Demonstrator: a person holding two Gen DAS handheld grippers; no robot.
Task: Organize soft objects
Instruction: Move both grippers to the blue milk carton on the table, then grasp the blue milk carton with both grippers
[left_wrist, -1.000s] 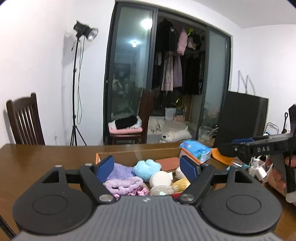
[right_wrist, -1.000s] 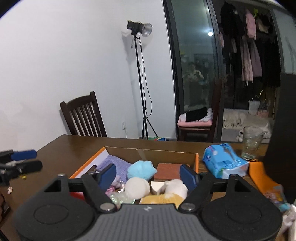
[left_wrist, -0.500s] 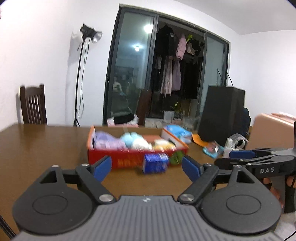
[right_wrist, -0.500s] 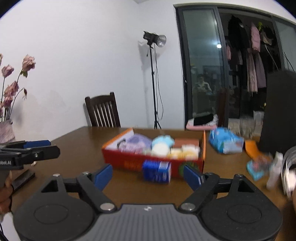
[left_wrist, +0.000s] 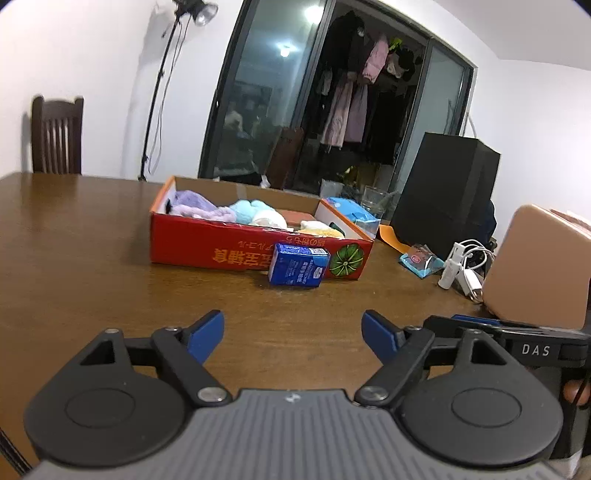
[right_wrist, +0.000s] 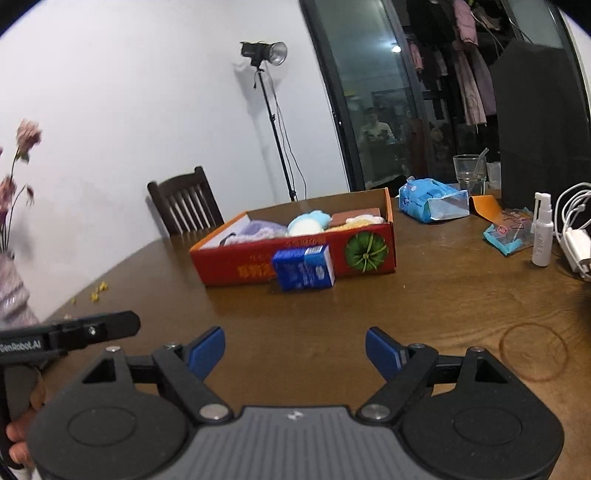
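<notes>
1. Hovering low over the bare brown surface (left_wrist: 74, 258), the left tongs (left_wrist: 292, 334) are seen with blue pads set wide apart and closing slightly, with nothing between them.
2. The right tongs (right_wrist: 294, 350) are likewise held spread above the surface, and only bare wood is seen in the gap between their pads.
3. Each pair of tongs is caught at the edge of the other's view, so the two are shown side by side, both pointed toward the same box.
4. A red cardboard box (left_wrist: 236, 251) printed with a green melon is placed well ahead of both tongs, apart from them.
5. The soft objects (left_wrist: 255, 216) are gathered inside the box: a purple cloth at the left end, a light blue plush and a white ball in the middle, and yellowish pieces toward the right end.
6. A blue pack (left_wrist: 298, 266) is leaned against the near wall of the box, outside it, just beside the melon print.
7. A light blue tissue packet (right_wrist: 432, 199) is laid beyond the right end of the box, near a drinking glass (right_wrist: 469, 171).
8. A white spray bottle (right_wrist: 542, 234) is stood upright farther right, next to white cables.
</notes>
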